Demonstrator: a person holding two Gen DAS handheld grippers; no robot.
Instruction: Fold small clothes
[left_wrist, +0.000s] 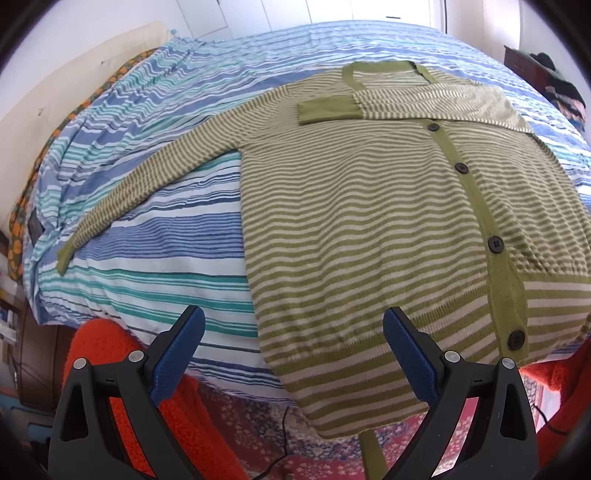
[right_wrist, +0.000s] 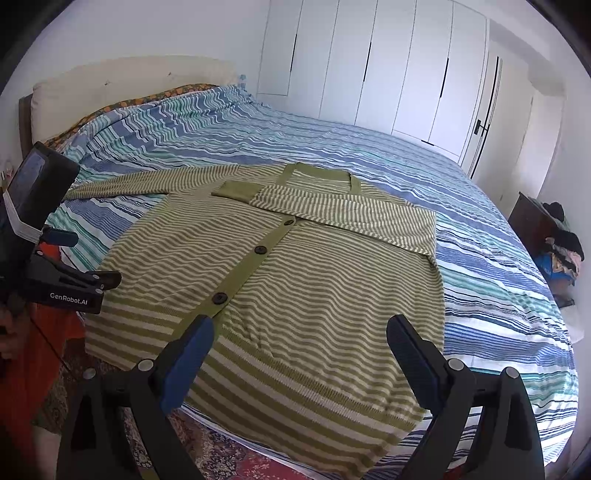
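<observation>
A green and cream striped cardigan (left_wrist: 369, 206) lies face up on the bed, buttoned, its hem hanging over the near edge. Its right sleeve (left_wrist: 402, 101) is folded across the chest, cuff pointing left. The other sleeve (left_wrist: 147, 173) stretches out flat to the left. My left gripper (left_wrist: 295, 332) hovers open above the hem's left part, nothing between its blue pads. In the right wrist view the cardigan (right_wrist: 295, 280) fills the middle, and my right gripper (right_wrist: 301, 339) is open above the hem's right half. The left gripper (right_wrist: 59, 236) shows at the left edge.
The bed carries a blue, teal and white striped cover (right_wrist: 406, 147), with a cream headboard (right_wrist: 110, 85) at the far left. White wardrobe doors (right_wrist: 369, 66) stand behind. A dark nightstand with piled clothes (right_wrist: 554, 236) sits right. A patterned rug (left_wrist: 258, 424) and a person's orange garment (left_wrist: 110, 347) are below.
</observation>
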